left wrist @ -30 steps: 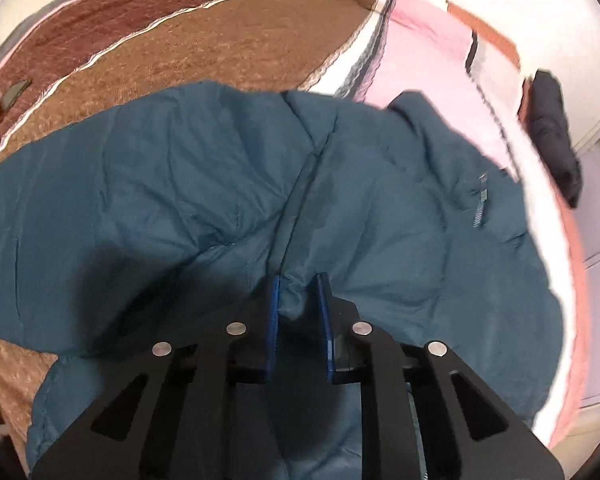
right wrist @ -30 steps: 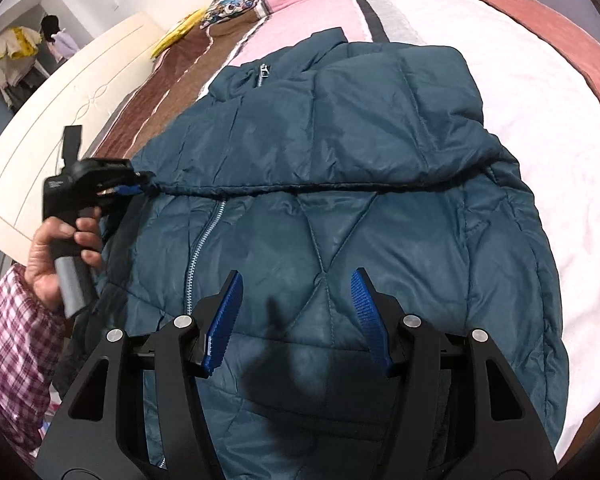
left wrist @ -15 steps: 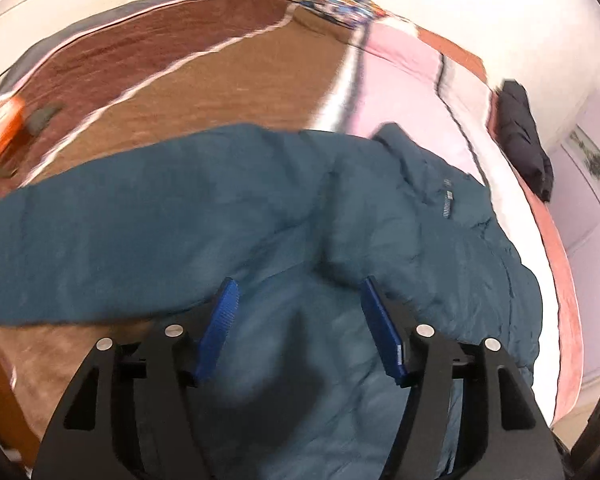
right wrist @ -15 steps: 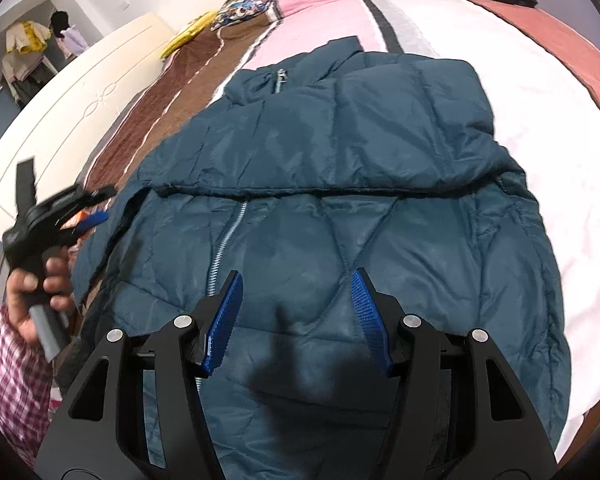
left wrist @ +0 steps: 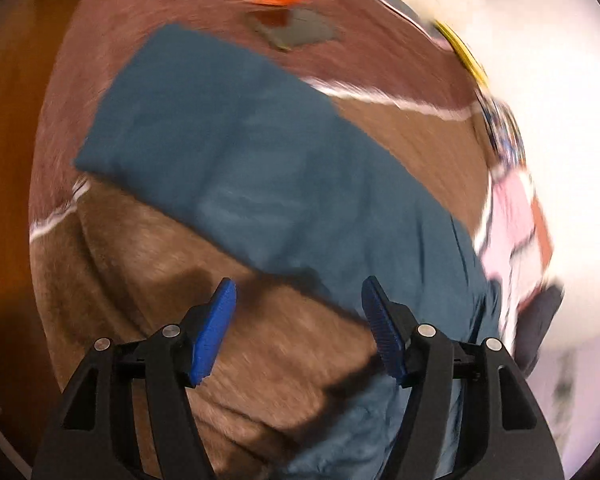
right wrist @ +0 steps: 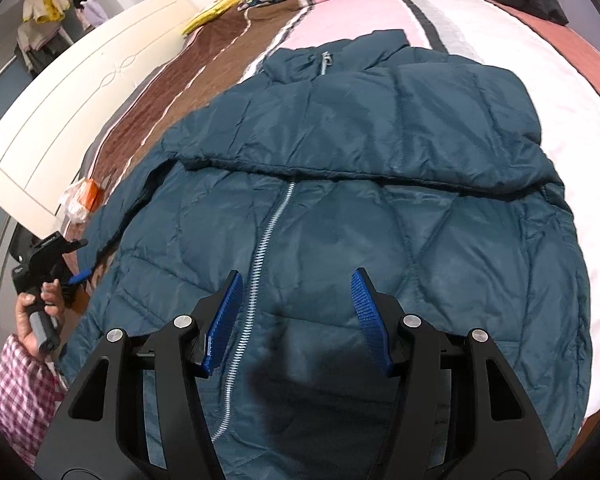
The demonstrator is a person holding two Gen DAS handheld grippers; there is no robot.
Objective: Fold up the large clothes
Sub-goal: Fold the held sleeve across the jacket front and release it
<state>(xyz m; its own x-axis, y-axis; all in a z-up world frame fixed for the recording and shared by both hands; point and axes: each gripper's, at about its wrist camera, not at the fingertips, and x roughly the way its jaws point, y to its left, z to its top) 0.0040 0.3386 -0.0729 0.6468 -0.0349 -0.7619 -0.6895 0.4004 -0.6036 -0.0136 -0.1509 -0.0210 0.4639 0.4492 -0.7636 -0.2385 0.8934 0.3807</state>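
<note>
Jacket (right wrist: 380, 220) lengthwise on bed (right wrist: 560, 92), collar toward pillows.

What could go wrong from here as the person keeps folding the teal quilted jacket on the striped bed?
1. The left sleeve of the teal quilted jacket lies spread toward the bed's edge; it might slide off before it is folded in.
2. The open left gripper, whose jaws have just been opening, hovers over brown blanket, so a hasty close could pinch bedding.
3. The open right gripper straddles the silver zipper and might snag it.
</note>
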